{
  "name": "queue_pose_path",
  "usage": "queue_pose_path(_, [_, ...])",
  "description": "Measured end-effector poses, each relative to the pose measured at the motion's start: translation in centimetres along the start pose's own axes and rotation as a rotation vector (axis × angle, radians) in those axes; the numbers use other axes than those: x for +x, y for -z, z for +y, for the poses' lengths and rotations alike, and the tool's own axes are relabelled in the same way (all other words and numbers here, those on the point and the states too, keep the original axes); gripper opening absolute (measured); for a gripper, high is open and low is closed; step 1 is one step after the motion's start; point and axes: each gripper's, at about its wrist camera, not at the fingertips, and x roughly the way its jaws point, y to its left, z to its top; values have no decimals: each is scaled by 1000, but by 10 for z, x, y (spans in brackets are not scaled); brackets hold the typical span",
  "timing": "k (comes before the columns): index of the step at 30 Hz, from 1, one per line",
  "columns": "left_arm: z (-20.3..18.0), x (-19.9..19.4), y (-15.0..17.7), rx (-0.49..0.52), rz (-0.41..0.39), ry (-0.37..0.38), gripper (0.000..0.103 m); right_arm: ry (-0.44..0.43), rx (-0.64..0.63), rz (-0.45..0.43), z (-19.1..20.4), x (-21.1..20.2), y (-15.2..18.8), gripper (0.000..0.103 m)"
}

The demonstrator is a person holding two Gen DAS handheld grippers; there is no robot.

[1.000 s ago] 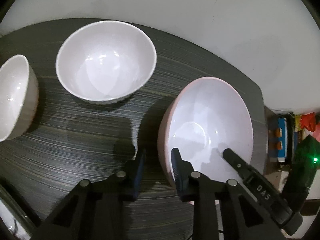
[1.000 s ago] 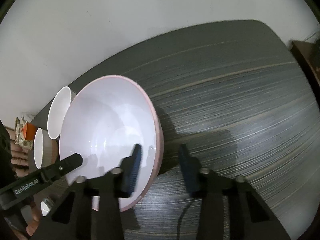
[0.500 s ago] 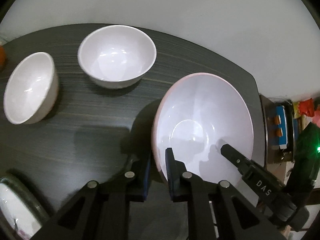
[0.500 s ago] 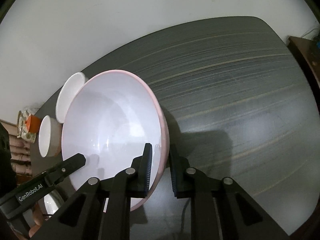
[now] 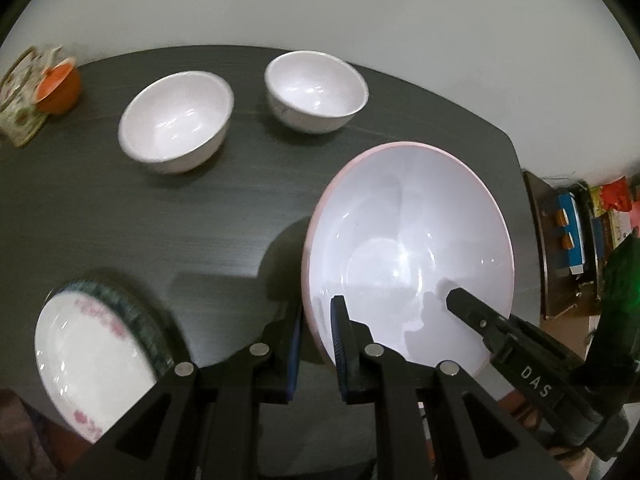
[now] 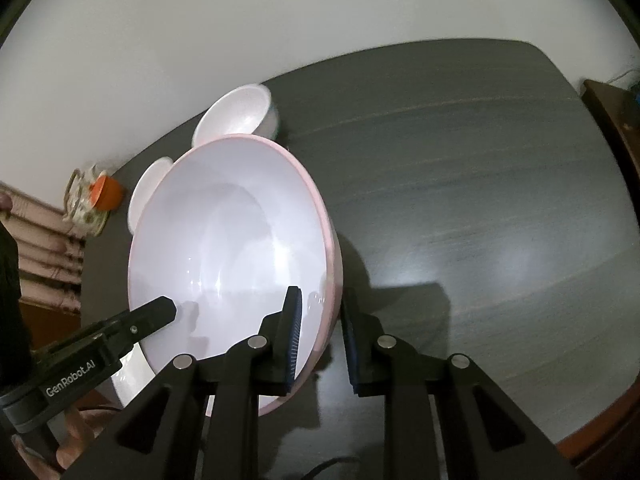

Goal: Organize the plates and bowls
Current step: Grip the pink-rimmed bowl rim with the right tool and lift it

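Large pink-rimmed white bowl (image 5: 408, 248) tilted above dark table, two small white bowls (image 5: 176, 128) beyond, floral plate (image 5: 88, 360) near left

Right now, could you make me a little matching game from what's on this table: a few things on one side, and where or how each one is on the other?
Things:
1. large pink-rimmed bowl
2. two small white bowls
3. patterned plate
4. orange cup

Places or states:
A. far left edge of the dark table
B. near left corner
C. gripped at opposite rims by the left gripper and right gripper
D. side by side at the back

Pairs: 1-C, 2-D, 3-B, 4-A
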Motion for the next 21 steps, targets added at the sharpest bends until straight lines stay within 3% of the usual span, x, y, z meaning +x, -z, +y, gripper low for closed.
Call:
queue_pose_path(8, [35,-11,41,-34,19,-24,14,-19,-22,38,23,10,46,20])
queue_pose_path(21, [48,2,79,-85,51,-38,14,-1,-41,107,28,35,90,20])
